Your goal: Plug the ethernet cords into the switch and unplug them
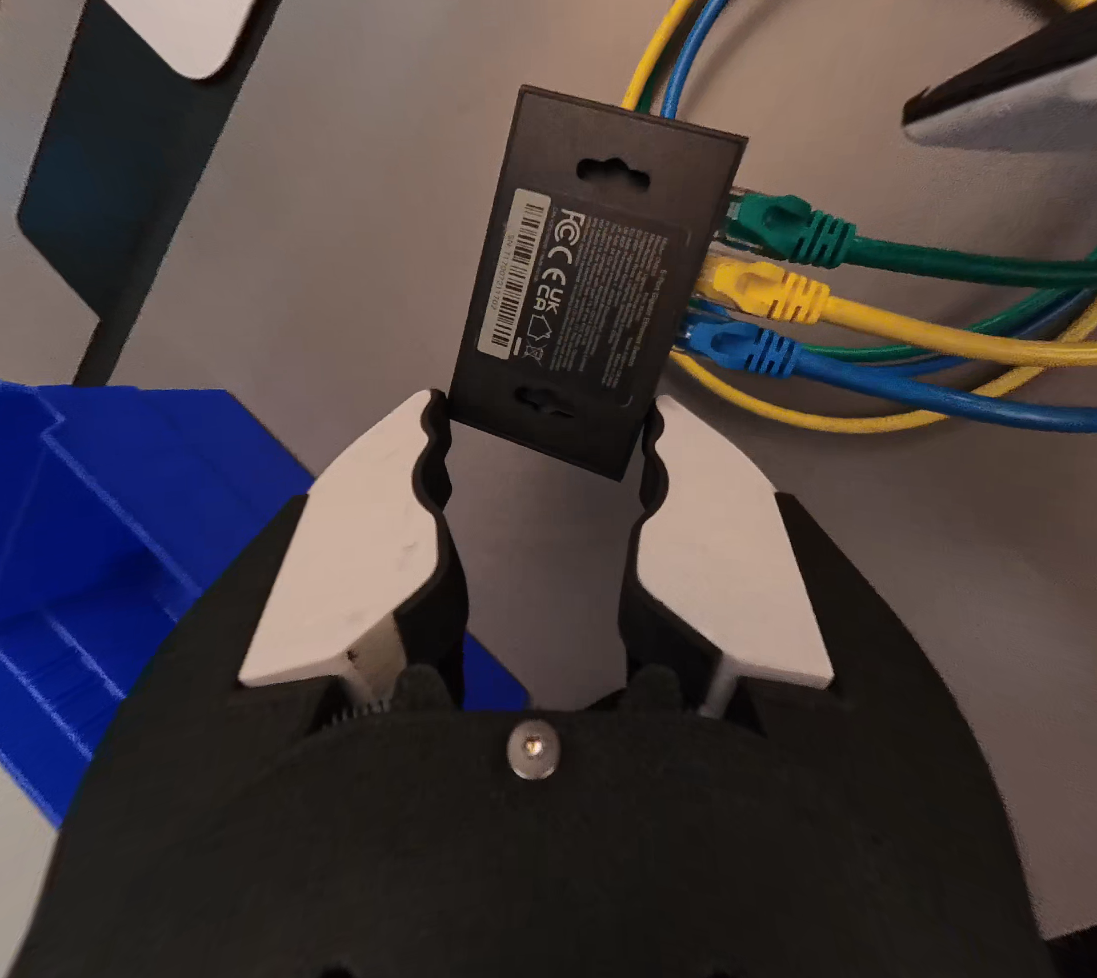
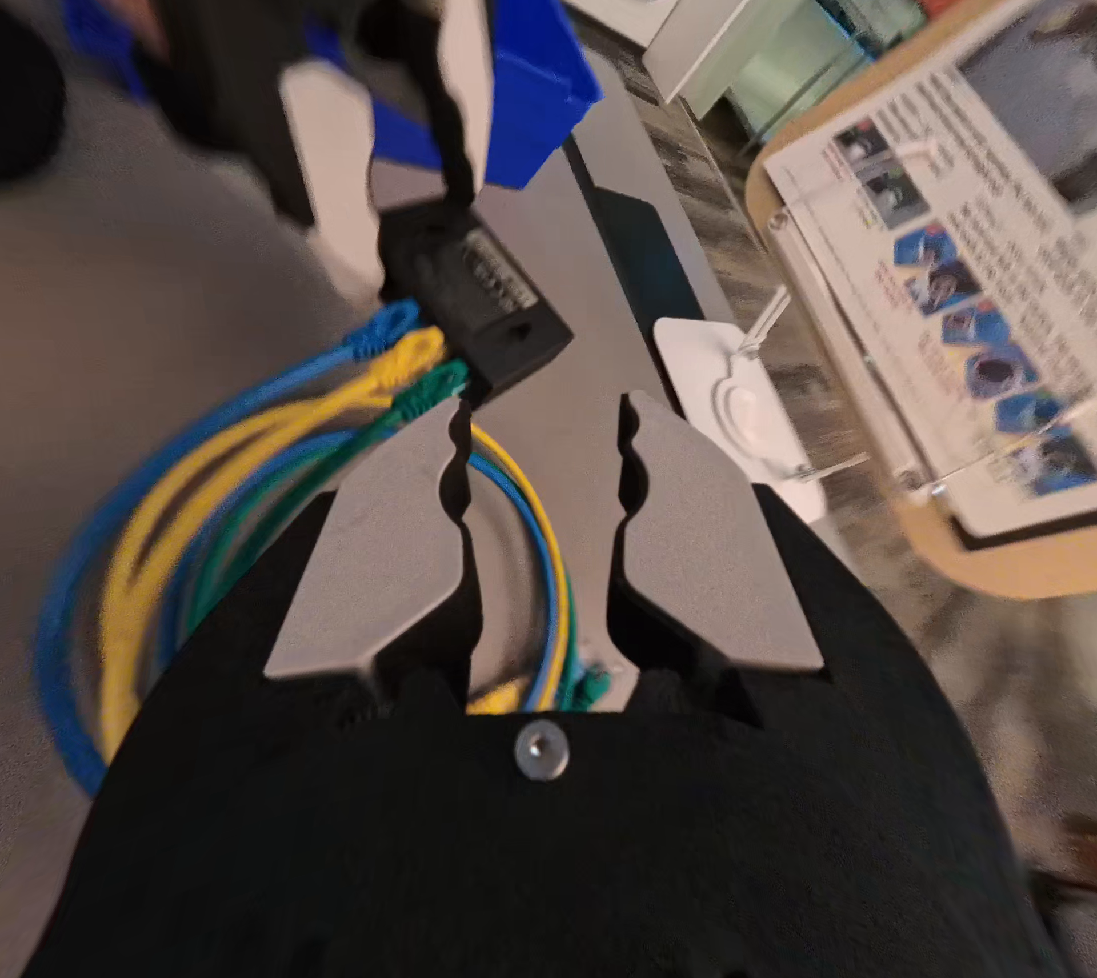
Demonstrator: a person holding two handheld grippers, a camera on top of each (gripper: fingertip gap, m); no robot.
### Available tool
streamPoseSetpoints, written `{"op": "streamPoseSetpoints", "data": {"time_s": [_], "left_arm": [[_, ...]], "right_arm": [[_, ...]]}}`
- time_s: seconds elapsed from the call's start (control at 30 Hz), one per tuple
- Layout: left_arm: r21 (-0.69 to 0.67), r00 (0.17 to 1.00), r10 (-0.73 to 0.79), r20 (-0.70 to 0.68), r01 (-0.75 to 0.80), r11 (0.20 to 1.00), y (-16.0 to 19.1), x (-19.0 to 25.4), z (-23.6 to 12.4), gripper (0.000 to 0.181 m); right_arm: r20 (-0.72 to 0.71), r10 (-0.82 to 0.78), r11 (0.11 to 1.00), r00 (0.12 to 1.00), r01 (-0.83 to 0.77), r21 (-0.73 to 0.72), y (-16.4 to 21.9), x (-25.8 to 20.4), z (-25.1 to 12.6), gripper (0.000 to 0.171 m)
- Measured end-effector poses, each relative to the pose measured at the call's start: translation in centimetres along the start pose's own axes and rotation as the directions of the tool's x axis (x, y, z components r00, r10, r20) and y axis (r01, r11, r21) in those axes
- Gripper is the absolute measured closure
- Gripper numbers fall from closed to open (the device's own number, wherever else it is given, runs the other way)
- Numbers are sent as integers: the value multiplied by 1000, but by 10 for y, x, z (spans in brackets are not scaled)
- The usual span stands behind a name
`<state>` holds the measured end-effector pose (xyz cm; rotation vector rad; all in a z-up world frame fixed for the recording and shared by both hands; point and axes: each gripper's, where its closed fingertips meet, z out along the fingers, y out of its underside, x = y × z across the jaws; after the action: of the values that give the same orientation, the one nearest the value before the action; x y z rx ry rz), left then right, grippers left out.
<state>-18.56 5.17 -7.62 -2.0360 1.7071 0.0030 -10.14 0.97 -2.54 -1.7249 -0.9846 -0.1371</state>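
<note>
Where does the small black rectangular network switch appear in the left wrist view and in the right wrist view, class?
Left wrist view: the small black rectangular network switch sits at centre, label side up, its near end between the left gripper fingers.
Right wrist view: the switch lies upper left of centre, beyond the open right gripper.
Shared landmark: the green ethernet plug in its side, next to the yellow one.

The left gripper points toward 12 o'clock in its own view, its 2 fingers clamped on the near end of the switch. The right gripper hangs free with its fingers parted around nothing; in the left wrist view its tip shows at 2 o'clock.
</note>
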Motion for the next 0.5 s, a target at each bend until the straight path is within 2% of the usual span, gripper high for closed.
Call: {"op": "streamPoseSetpoints", "data": {"time_s": [0.07, 0.2, 0.27, 0.33, 0.4, 0.47, 0.5], "left_arm": [[5, 1000, 17, 9, -17, 1000, 2, -1, -8, 119], [32, 998, 36, -42, -34, 999, 4, 8, -23, 120], [50, 997, 40, -69, -36, 998, 3, 13, -32, 120], [61, 997, 55, -63, -51, 997, 4, 14, -36, 120], [81, 992, 50, -114, -41, 996, 1, 24, -40, 120], [102, 983, 43, -180, -25, 994, -3, 35, -43, 120], [115, 981, 48, -190, -26, 993, -5, 38, -44, 120]], "right_arm": [[-14, -180, 983, 984, 179, -42, 8, -9, 5, 118], [-105, -385, 921, 917, 388, 13, 5, -21, 17, 114], [-131, -425, 898, 895, 435, 58, 1, -27, 19, 113], [-92, -419, 902, 903, 425, 70, 6, -35, 24, 113], [-99, -420, 897, 902, 429, 109, 4, -41, 26, 114], [-153, -434, 875, 888, 456, 164, -7, -43, 23, 119], [-173, -459, 857, 871, 486, 174, -10, -45, 21, 131]]}}
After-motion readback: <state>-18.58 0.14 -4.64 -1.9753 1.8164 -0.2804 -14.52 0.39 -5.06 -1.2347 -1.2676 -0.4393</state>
